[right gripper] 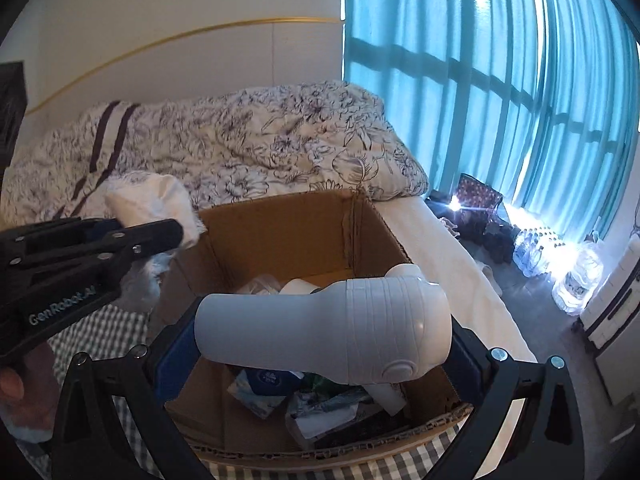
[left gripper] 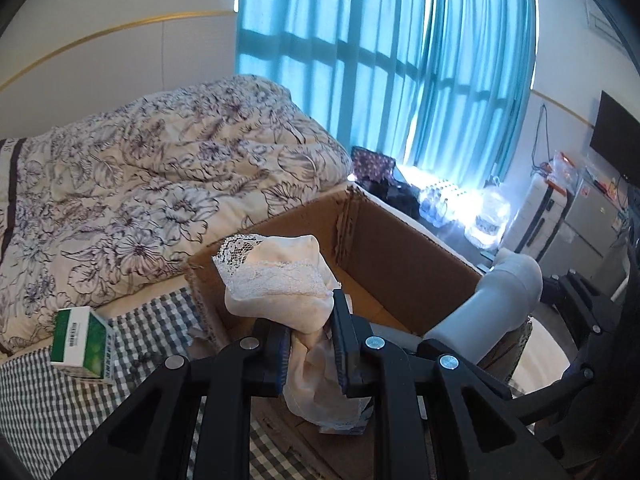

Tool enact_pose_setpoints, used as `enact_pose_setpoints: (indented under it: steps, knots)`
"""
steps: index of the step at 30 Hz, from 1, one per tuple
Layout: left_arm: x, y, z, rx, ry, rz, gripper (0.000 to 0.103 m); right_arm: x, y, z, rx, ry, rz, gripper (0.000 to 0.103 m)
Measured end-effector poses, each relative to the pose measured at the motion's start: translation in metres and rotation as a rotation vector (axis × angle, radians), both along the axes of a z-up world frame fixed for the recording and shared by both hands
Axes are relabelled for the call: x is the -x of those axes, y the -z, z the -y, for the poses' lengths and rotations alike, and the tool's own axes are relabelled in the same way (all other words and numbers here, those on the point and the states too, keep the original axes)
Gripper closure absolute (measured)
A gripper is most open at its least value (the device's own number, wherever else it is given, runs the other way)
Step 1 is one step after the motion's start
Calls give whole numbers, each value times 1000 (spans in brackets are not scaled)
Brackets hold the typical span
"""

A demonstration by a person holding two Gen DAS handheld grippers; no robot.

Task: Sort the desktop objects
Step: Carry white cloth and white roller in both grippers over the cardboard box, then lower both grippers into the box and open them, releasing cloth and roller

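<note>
Jaws of left gripper pinch lace-trimmed cream cloth near cardboard box; right gripper jaws clamp grey plastic device above box, likely for dropping inside.

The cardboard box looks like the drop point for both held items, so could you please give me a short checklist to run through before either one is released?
1. Left gripper grips the cream lace cloth: ok, fingers pinch it.
2. Right gripper grips the grey plastic device: ok, held across its length.
3. Cardboard box open at the top: ok.
4. Room inside the box: ok, packets and paper lie only on the bottom.
5. Device over the opening: ok in the right wrist view.
6. Cloth fully over the opening: cannot tell, it hangs near the box's near left corner.
</note>
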State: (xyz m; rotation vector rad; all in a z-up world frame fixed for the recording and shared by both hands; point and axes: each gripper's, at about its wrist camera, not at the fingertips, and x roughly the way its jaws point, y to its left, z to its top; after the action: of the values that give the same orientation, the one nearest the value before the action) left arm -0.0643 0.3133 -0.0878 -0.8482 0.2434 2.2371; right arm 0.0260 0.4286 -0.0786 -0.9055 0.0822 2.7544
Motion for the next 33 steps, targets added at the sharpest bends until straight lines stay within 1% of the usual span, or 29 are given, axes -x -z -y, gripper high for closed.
enact_pose_setpoints:
  steps: [4, 6, 7, 8, 10, 13, 15, 18, 20, 24, 28, 33]
  knots:
    - [7, 10, -8, 17, 25, 25, 82, 12, 5, 0, -2, -16, 16, 1]
    - [10, 13, -10, 14, 37, 43, 73, 20, 11, 1, -6, -17, 41, 1]
    - [11, 13, -11, 8, 45, 47, 61, 24, 15, 1, -3, -19, 58, 1]
    - [12, 12, -11, 3, 47, 49, 43, 28, 20, 2, 0, -21, 79, 1]
    - [12, 11, -10, -8, 32, 41, 31, 34, 30, 3, -5, -22, 123, 1]
    - [13, 7, -8, -18, 20, 29, 30, 39, 36, 2, 3, -17, 154, 0]
    - [14, 3, -5, -28, 9, 24, 30, 39, 34, 0, 13, -14, 149, 0]
    - [16, -3, 3, -42, -11, 18, 28, 36, 30, -1, -8, -6, 137, 0]
    - [17, -9, 9, -55, -27, 13, 26, 35, 27, 1, -6, -16, 123, 0]
    - [18, -22, 29, -84, -66, -4, 25, 36, 23, 6, -16, -28, 117, 0]
    - [22, -38, 55, -111, -117, -30, 24, 34, 13, 11, -26, -36, 83, 0]
    - [28, -57, 91, -128, -181, -62, 23, 30, -5, 21, -13, -44, 4, 0]
